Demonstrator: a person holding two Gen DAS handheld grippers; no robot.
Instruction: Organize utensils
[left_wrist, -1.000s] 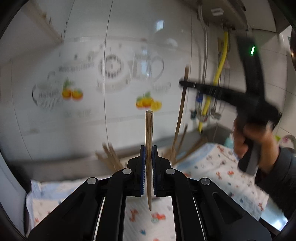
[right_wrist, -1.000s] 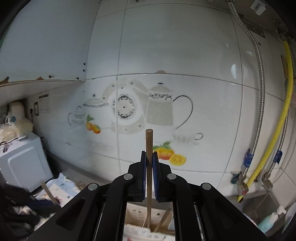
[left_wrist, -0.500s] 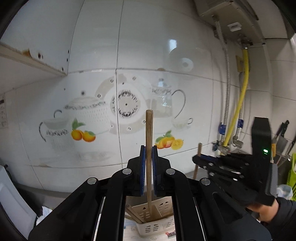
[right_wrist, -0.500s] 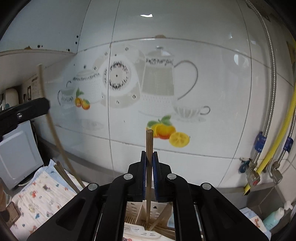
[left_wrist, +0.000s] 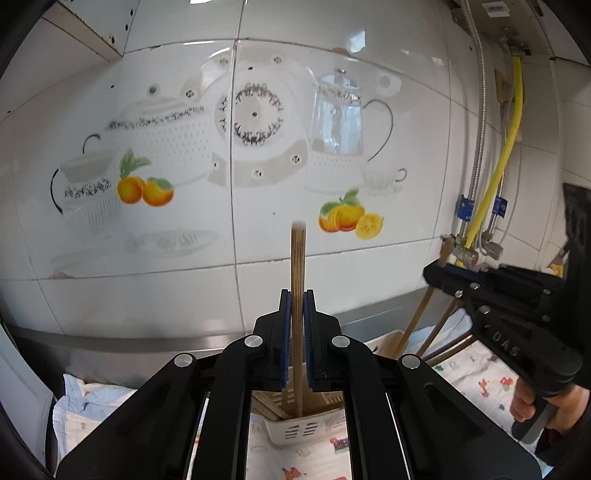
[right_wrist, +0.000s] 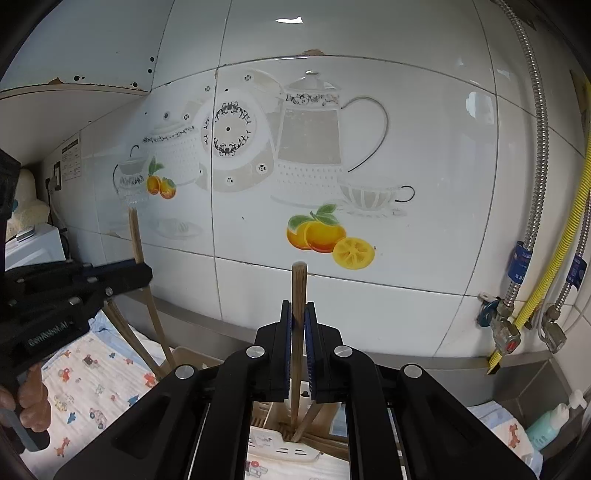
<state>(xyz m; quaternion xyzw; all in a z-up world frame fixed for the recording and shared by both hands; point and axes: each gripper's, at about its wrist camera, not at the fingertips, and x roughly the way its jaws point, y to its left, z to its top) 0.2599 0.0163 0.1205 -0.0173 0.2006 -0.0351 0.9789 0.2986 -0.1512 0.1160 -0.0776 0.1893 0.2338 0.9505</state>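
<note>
Both tongs have swung from the open counter to hover over the white holder (left_wrist: 295, 430). Left tongs (left_wrist: 297, 332) stay clenched on an upright chopstick (left_wrist: 297, 266), right tongs (right_wrist: 298, 343) on another (right_wrist: 298, 291); tips enter at 6 o'clock. Release looks next.

You are working in a home kitchen: glazed wall tiles (right_wrist: 424, 122) carrying teapot-and-orange decals (right_wrist: 325, 236), a steel counter upstand (left_wrist: 110, 341), gas hoses with valves (right_wrist: 543, 280), and a soap bottle (right_wrist: 550, 424) are showing it.
</note>
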